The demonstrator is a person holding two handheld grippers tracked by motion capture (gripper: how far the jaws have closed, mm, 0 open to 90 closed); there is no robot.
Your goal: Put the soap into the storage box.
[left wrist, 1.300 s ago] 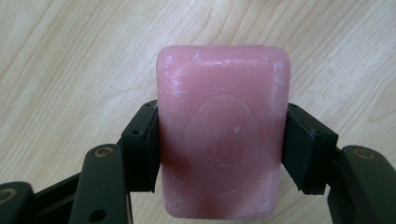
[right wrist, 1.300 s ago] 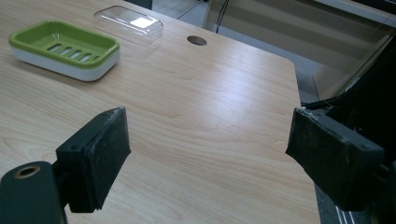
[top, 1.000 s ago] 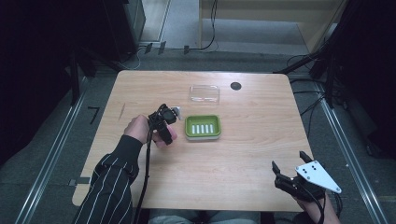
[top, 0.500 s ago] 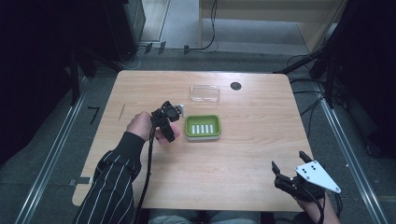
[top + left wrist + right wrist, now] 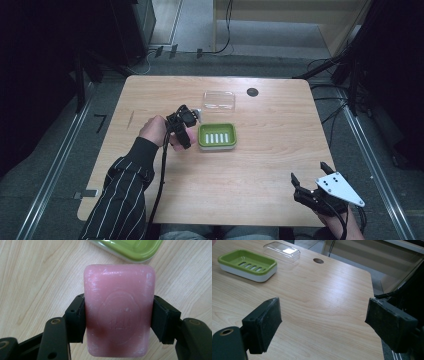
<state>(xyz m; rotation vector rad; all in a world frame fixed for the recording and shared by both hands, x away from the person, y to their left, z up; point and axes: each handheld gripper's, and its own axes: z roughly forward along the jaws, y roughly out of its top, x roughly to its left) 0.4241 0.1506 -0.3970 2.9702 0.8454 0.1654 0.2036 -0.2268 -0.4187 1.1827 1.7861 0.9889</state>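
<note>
Jaws of the left gripper (image 5: 117, 322) clamped on pink soap bar (image 5: 118, 310); right gripper (image 5: 324, 322) jaws wide, empty.

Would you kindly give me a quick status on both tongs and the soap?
Left tongs shut on pink soap, beside green dish. Right tongs open, holding nothing. Dish empty, clear lid set apart behind it.

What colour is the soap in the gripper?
Pink soap, clearest in the left gripper view.
</note>
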